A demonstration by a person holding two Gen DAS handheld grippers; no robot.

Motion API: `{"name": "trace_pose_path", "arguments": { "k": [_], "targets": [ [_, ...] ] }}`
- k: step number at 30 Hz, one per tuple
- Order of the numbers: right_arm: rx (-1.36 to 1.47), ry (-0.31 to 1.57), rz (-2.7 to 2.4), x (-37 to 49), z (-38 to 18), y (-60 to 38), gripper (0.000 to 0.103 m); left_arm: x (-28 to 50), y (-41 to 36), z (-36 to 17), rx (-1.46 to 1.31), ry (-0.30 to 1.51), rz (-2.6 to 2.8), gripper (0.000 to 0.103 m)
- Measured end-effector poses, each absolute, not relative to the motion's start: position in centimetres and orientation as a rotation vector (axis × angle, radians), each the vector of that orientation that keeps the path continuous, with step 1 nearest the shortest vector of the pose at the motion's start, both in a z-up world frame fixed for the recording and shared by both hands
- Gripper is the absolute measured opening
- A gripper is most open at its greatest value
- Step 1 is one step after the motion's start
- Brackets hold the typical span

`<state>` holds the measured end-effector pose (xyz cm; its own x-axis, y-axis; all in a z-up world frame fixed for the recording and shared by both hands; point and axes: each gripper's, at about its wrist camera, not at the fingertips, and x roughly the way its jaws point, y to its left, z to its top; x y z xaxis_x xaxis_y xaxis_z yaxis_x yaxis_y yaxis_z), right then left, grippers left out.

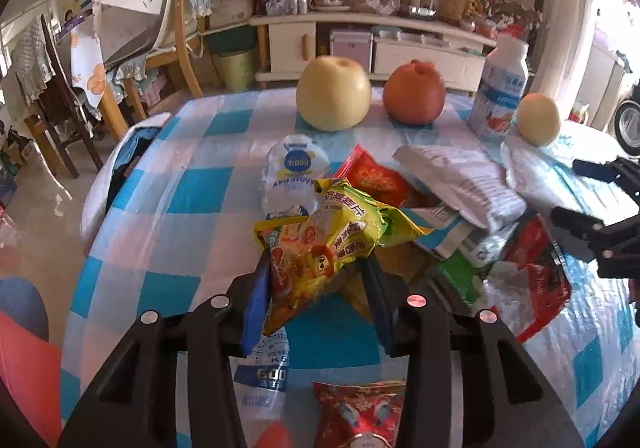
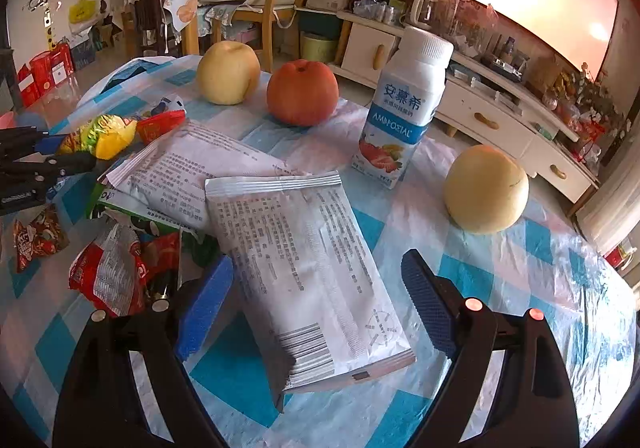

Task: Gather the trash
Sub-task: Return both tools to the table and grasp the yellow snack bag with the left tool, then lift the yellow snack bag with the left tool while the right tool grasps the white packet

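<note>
My left gripper [image 1: 316,268] is shut on a yellow-green snack bag [image 1: 320,236] and holds it above the checked tablecloth [image 1: 180,188]; the bag also shows in the right wrist view [image 2: 100,136]. My right gripper [image 2: 316,288] is open, its blue pads on either side of a silver-white printed wrapper [image 2: 296,260] lying flat. A second white wrapper [image 2: 180,172], a green wrapper [image 2: 120,204] and red wrappers [image 2: 108,272] lie in a pile to its left. A crushed plastic bottle [image 1: 292,172] and a red packet [image 1: 360,412] lie near the left gripper.
Two yellow pears [image 2: 228,72] [image 2: 486,188], a red fruit [image 2: 302,92] and an upright white yogurt bottle [image 2: 404,108] stand at the table's far side. Wooden chairs [image 1: 180,36] and a white TV cabinet [image 1: 380,44] stand beyond the table.
</note>
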<state>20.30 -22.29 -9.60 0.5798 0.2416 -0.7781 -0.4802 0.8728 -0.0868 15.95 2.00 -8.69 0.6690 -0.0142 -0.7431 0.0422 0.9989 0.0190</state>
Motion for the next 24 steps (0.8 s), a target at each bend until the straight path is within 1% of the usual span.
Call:
{"name": "trace_pose_path", "arguments": {
  "k": [10, 12, 14, 18, 22, 24],
  "targets": [
    [-0.319, 0.84, 0.44, 20.4, -9.9, -22.8, 0.087, 15.4, 2.1, -7.6, 0.03, 0.794, -0.038, 0.043],
    [-0.32, 0.842, 0.452, 20.6, -10.2, -22.9, 0.089, 15.4, 2.2, -7.5, 0.025, 0.791, -0.037, 0.043],
    [-0.335, 0.866, 0.466, 20.8, -11.0, -22.8, 0.091, 15.3, 2.3, -7.5, 0.021, 0.789, -0.039, 0.043],
    [-0.354, 0.902, 0.506, 21.2, -12.3, -22.5, 0.092, 15.3, 2.4, -7.4, 0.019, 0.789, -0.043, 0.043],
    [-0.303, 0.919, 0.532, 22.1, -12.5, -22.7, 0.092, 15.3, 2.4, -7.3, 0.019, 0.787, -0.041, 0.043],
    [-0.293, 0.914, 0.53, 22.2, -12.4, -22.8, 0.084, 15.3, 2.4, -7.4, 0.019, 0.787, -0.04, 0.043]
  ]
}}
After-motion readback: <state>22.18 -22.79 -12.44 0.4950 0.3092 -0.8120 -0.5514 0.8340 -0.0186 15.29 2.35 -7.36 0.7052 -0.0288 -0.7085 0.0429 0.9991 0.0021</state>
